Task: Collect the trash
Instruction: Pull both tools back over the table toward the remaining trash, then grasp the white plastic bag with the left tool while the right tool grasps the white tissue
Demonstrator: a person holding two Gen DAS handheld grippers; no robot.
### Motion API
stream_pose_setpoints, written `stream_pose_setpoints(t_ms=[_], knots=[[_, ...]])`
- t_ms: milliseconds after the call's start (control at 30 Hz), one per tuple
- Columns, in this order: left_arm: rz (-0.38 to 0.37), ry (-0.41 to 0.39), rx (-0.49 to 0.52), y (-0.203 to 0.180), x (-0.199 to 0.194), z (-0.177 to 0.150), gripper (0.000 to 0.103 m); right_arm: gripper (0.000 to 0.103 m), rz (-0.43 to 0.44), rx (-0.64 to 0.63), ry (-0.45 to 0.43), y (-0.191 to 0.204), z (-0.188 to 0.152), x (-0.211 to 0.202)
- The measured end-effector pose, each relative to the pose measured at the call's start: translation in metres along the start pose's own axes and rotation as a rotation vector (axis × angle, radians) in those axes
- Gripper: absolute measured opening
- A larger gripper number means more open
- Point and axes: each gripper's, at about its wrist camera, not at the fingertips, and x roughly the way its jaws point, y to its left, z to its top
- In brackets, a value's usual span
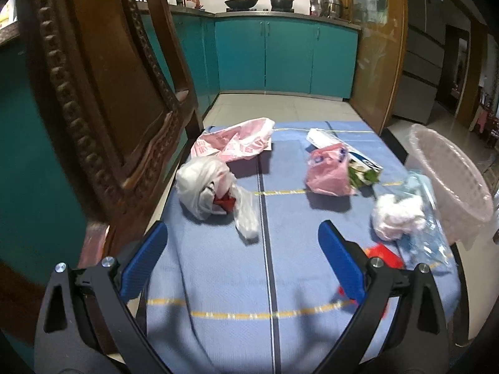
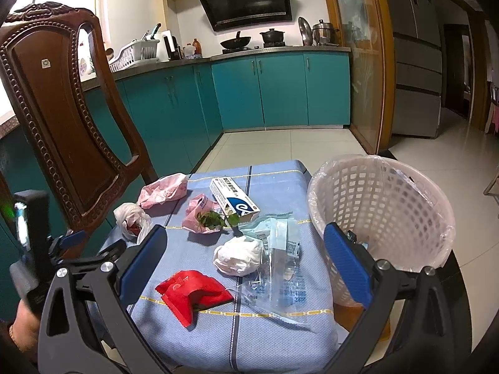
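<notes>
Trash lies on a blue tablecloth [image 2: 199,339]. A red wrapper [image 2: 190,290] lies nearest, under my open right gripper [image 2: 243,249]. Beyond it are a white crumpled wad [image 2: 238,254], clear plastic packaging [image 2: 280,268], a pink bag with green leaves [image 2: 202,215], a white-and-blue box [image 2: 232,196], a white bag [image 2: 131,218] and a pink bag [image 2: 162,190]. A lined white basket [image 2: 380,212] stands at the table's right edge. My left gripper [image 1: 243,243] is open and empty above the cloth, with the white bag [image 1: 209,190] just ahead left, the pink bag with leaves [image 1: 327,171] ahead right.
A carved wooden chair [image 2: 62,109] stands against the table's left side, close to my left gripper's left finger. Teal kitchen cabinets [image 2: 280,90] and tiled floor lie beyond the table. The left gripper and the hand holding it show at the far left of the right wrist view [image 2: 71,240].
</notes>
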Motion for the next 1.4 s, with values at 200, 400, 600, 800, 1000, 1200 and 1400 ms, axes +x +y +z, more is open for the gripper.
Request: stream_pose_setpoints(t_ms=[200,400,600,800,1000,1200,1400], knots=[[0.033,0.074,-0.054,0.009,0.049,0.02,0.086,0.098,-0.007,-0.013,0.031,-0.001,-0.001,0.008],[0.044,0.123,-0.081,0.018,0.087,0.035,0.072,0.085,0.027,-0.061,0.165,0.0,-0.012,0.041],[0.013,0.196,-0.083,0.023,0.117,0.032,0.028,0.063,0.1,-0.076,0.27,0.013,-0.024,0.068],[-0.087,0.11,-0.096,0.032,0.071,0.04,0.009,0.059,0.117,-0.108,0.279,0.019,-0.024,0.081],[-0.269,-0.124,-0.094,0.031,-0.05,0.037,0.009,0.044,0.131,-0.093,0.322,0.012,-0.022,0.099],[-0.31,-0.178,-0.056,0.022,-0.081,0.009,0.01,0.041,0.094,-0.14,0.347,0.016,-0.027,0.117],[-0.317,-0.105,-0.041,0.012,-0.059,0.0,0.01,0.038,0.041,-0.166,0.354,0.013,-0.028,0.139]])
